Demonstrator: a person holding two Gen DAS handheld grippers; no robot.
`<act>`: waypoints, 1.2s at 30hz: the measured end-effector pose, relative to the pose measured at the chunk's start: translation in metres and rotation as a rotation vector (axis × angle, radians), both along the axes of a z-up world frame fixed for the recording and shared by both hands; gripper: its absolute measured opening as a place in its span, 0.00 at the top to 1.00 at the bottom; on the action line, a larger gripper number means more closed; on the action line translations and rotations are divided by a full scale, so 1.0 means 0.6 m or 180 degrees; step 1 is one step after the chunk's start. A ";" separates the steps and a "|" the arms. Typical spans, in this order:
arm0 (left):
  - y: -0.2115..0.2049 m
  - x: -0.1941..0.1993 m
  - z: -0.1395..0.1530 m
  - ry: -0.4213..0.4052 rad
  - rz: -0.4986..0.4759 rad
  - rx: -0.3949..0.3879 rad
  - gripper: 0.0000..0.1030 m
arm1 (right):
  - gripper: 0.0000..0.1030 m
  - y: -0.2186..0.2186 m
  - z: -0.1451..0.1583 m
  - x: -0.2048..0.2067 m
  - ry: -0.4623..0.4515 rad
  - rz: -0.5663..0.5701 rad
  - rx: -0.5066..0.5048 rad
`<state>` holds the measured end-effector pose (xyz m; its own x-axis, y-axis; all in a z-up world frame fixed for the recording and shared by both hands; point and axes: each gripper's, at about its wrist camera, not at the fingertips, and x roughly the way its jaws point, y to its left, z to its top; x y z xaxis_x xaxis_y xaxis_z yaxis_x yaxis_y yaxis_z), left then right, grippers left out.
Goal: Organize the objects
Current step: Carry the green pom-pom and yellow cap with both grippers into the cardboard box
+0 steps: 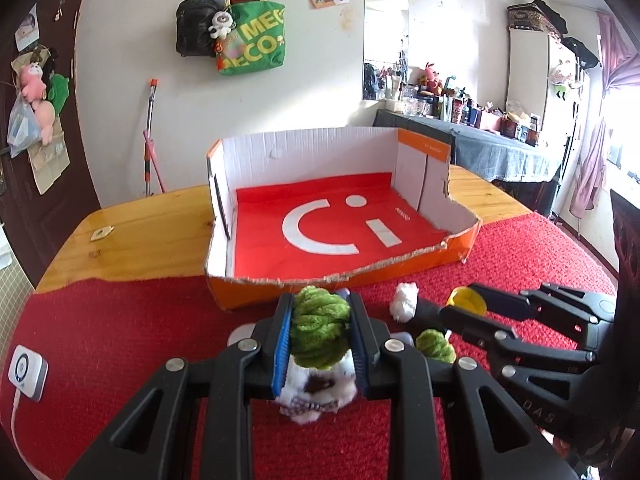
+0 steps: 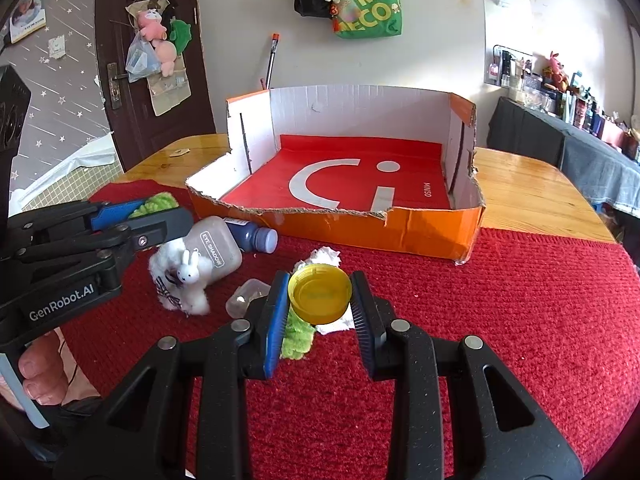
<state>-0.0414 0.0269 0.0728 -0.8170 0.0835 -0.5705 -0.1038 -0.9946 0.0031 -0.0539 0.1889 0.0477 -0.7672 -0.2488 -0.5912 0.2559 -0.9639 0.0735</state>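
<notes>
My left gripper (image 1: 322, 312) is shut on a plush toy (image 1: 320, 328) with a fuzzy green top and a white body, held above the red mat just before the box. From the right wrist view that gripper (image 2: 160, 211) shows at the left, the plush (image 2: 184, 276) dangling under it. My right gripper (image 2: 320, 294) is shut on a yellow cap (image 2: 320, 300), also seen as the gripper (image 1: 460, 300) with the cap (image 1: 468, 300) at the right. The orange cardboard box (image 1: 304, 156) (image 2: 360, 108) with a red lining stands open beyond both.
On the red mat (image 2: 500, 320) lie a second green-and-white plush (image 2: 296, 338) (image 1: 436, 346), a translucent bottle (image 2: 218, 250), a dark blue bottle (image 2: 258, 238) and a small clear container (image 2: 246, 298). A white device (image 1: 26, 372) sits at the mat's left. A person's hand (image 2: 44, 376) grips the left handle.
</notes>
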 end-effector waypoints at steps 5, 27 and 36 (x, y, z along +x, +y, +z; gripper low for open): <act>0.000 -0.014 0.003 0.0023 -0.0002 -0.0012 0.74 | 0.72 -0.002 0.000 -0.012 -0.0036 0.0030 -0.0038; -0.011 -0.067 0.018 0.0057 -0.0045 0.0022 0.74 | 0.72 0.002 0.004 -0.070 -0.0169 0.0041 -0.0156; -0.008 -0.094 0.020 0.0007 -0.0099 0.0027 0.74 | 0.72 0.007 0.012 -0.094 -0.0158 0.0057 -0.0187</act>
<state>-0.0980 0.0224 0.0849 -0.8152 0.1138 -0.5679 -0.1348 -0.9909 -0.0052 -0.1101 0.1928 0.0551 -0.7325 -0.2975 -0.6123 0.2676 -0.9529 0.1429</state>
